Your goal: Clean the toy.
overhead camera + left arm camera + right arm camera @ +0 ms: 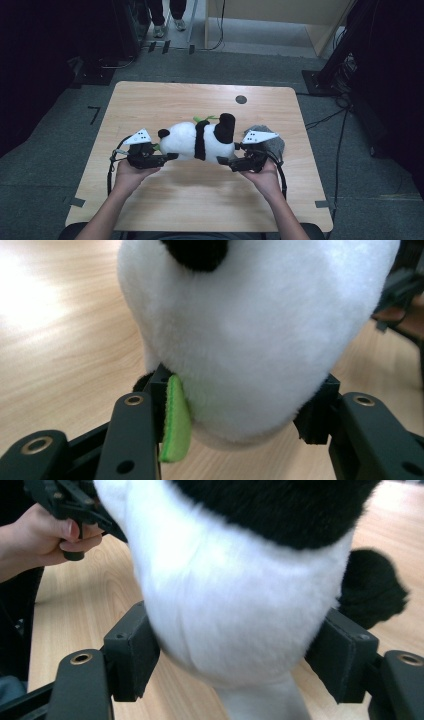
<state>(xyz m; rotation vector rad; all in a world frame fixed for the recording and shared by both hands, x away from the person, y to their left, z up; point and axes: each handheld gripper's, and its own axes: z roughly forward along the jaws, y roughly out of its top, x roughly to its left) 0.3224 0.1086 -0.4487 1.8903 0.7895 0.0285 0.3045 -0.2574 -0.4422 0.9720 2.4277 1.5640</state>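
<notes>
Both forearms are reaching in, left gripper point(167, 157) and right gripper point(225, 160) clamping the plush panda point(200, 141) at opposite ends, apparently lifted, placement pending.

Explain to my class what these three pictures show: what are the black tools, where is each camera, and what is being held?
A person sits at a light wooden table with a hand-held black two-jaw gripper in each hand. The high view looks down from above; the other two cameras ride on the grippers, looking along their jaws. The left gripper and the right gripper press on opposite ends of a black-and-white plush panda toy, which has a green felt leaf. A crumpled grey cloth lies behind the right gripper.
</notes>
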